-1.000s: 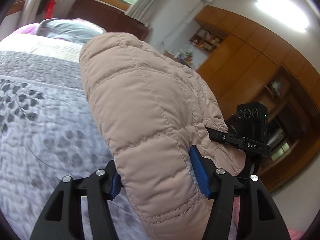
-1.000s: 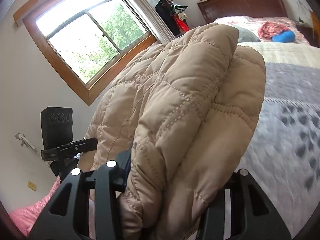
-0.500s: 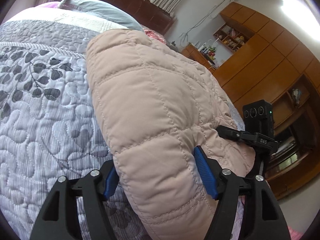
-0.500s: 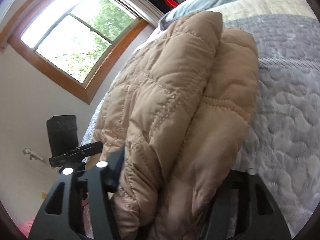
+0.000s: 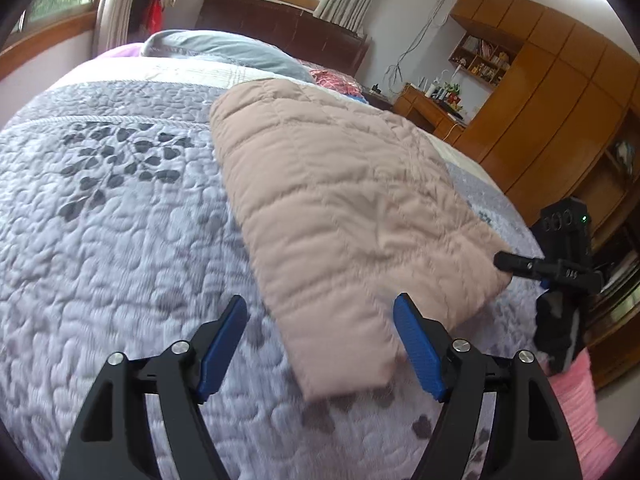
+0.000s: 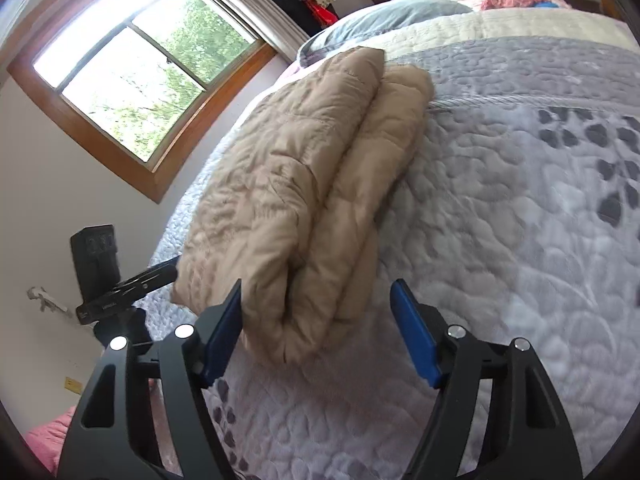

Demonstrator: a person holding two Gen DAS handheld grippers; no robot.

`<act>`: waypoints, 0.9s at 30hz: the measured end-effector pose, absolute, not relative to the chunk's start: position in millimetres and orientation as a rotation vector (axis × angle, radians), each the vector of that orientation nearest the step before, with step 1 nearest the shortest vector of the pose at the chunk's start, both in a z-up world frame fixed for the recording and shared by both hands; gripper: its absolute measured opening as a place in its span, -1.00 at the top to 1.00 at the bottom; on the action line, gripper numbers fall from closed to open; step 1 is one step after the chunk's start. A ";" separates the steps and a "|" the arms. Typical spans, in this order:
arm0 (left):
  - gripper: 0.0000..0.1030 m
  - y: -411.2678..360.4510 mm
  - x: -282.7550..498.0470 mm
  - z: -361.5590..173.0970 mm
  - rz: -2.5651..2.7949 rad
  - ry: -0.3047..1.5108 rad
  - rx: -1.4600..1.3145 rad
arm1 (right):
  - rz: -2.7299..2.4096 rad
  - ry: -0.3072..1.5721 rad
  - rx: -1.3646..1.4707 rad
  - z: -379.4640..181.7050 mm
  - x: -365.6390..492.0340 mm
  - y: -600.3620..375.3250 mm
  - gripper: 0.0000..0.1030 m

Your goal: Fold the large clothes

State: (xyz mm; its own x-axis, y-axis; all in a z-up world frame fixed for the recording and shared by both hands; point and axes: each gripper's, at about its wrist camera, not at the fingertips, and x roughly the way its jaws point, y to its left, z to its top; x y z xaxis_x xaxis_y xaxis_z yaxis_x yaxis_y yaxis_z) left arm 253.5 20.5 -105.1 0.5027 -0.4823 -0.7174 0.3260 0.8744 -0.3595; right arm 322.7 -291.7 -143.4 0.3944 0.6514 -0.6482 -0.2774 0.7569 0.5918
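Observation:
A folded beige quilted jacket [image 5: 344, 208] lies flat on the grey quilted bedspread [image 5: 120, 240]. Its near corner reaches between the blue pads [image 5: 416, 344] of my left gripper [image 5: 320, 340], whose jaws are opening and do not press on it. In the right wrist view the jacket [image 6: 296, 200] shows its stacked folded layers. Its near end sits between the pads [image 6: 412, 332] of my right gripper [image 6: 318, 328], also opening and clear of the fabric. Each gripper shows in the other's view: the right gripper [image 5: 560, 268] at the jacket's right edge, the left gripper [image 6: 120, 292] at its left edge.
A grey pillow [image 5: 224, 50] and a dark wooden headboard [image 5: 288, 28] lie at the far end of the bed. Wooden wardrobes [image 5: 552, 120] and a cluttered desk [image 5: 428, 104] stand to the right. A window [image 6: 136, 64] is on the left wall. Pink fabric [image 5: 576, 408] shows near me.
The jacket was held up off the bed in both grippers. It now lies flat on the bedspread, and both grippers have let go and opened wide.

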 end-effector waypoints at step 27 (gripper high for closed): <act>-0.89 1.1 171.6 -72.2 -0.150 0.864 0.042 | 0.251 0.976 0.130 -91.6 226.2 -240.6 -0.87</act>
